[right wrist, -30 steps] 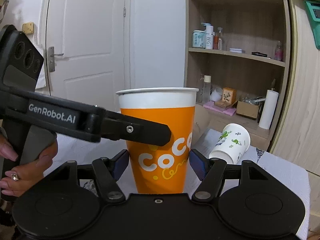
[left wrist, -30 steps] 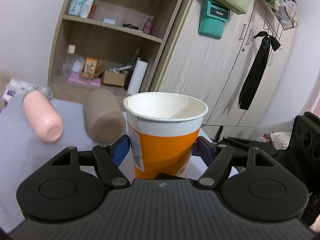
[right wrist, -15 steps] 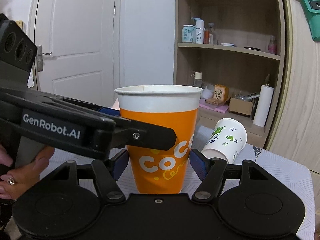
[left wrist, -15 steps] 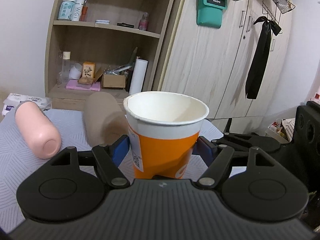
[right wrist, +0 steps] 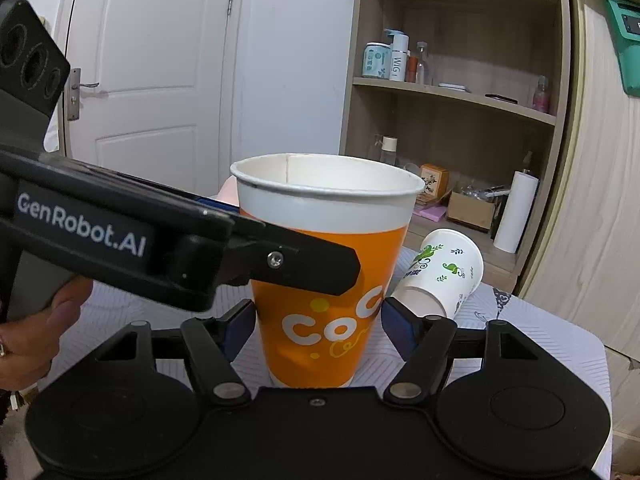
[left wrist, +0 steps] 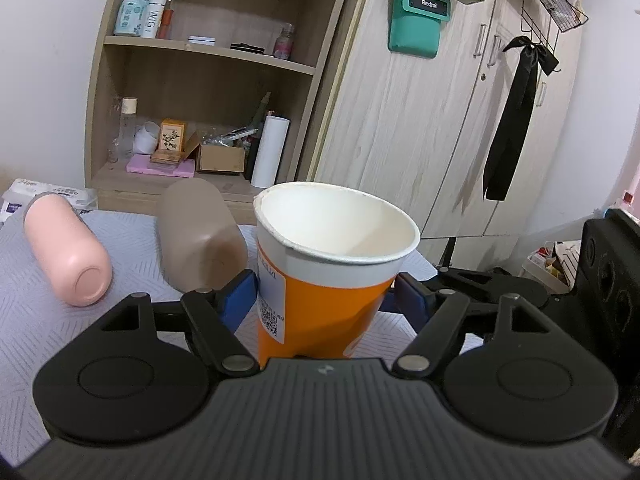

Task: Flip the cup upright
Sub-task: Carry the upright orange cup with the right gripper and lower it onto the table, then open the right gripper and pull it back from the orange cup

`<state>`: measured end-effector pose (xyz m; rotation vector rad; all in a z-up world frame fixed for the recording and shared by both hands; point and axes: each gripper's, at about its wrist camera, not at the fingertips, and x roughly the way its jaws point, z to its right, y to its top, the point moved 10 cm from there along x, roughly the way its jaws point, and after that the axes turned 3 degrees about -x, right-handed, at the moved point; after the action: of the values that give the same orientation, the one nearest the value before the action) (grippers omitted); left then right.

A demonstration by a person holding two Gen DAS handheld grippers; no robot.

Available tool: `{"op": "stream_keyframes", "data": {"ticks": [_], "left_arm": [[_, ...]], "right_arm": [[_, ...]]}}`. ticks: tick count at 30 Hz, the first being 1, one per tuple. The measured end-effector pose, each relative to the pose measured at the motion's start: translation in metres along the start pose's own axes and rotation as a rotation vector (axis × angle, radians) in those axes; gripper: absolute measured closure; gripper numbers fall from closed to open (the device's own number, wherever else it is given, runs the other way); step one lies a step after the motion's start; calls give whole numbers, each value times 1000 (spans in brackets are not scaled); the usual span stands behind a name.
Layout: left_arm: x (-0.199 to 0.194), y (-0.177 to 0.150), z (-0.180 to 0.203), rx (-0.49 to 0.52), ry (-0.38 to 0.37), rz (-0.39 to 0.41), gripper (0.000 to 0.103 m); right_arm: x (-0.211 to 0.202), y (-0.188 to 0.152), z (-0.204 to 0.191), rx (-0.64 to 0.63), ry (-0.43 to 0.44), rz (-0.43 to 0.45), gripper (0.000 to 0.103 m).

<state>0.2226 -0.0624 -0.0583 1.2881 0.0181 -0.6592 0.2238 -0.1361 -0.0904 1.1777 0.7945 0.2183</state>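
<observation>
An orange and white paper cup [left wrist: 328, 276] stands mouth up, its base low near the light patterned tablecloth [left wrist: 36, 320]. My left gripper [left wrist: 326, 300] has its blue pads [left wrist: 236, 298] against both sides of the cup. The cup also shows in the right wrist view [right wrist: 324, 280], between the blue pads [right wrist: 394, 320] of my right gripper [right wrist: 320, 318]. The left gripper's black arm [right wrist: 172, 248] crosses in front of the cup from the left.
A pink bottle [left wrist: 66, 250] and a beige bottle [left wrist: 198, 238] lie on their sides on the cloth at the left. A white paper cup with green leaves [right wrist: 444, 276] lies on its side behind the orange cup. A wooden shelf unit [left wrist: 208, 92] and wardrobe [left wrist: 420, 120] stand behind the table.
Both grippers and the cup have moved down toward the cloth; the cup has stayed upright between both pairs of pads.
</observation>
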Motion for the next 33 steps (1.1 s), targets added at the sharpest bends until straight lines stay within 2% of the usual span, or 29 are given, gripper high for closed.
{"op": "stream_keyframes", "data": {"ticks": [4,8,17,20,23,28,33], "left_arm": [[3,-4,-3,-67,-39,-30,24],[3,-7,-4,-54,-8,-29,24],[-11,-12,-1,-56,0,-44,24],[-22,-14,-1,-44,24,-46,24],[-31,-15,0,8,100,-68,24],[-54,-12,5,14,117,-64,24],[-81,-9,10,52,164,-51,24]], "right_arm": [[-1,-5,1,-7,-26,-14,29],[-6,-5,5,24,-22,-16,28],[-22,-6,5,40,-41,-7,28],[-31,-9,1,45,-64,-14,28],[-46,-6,-5,30,-75,-3,28],[-69,-4,-10,44,-110,1,27],[-101,-3,-19,61,-151,11,27]]}}
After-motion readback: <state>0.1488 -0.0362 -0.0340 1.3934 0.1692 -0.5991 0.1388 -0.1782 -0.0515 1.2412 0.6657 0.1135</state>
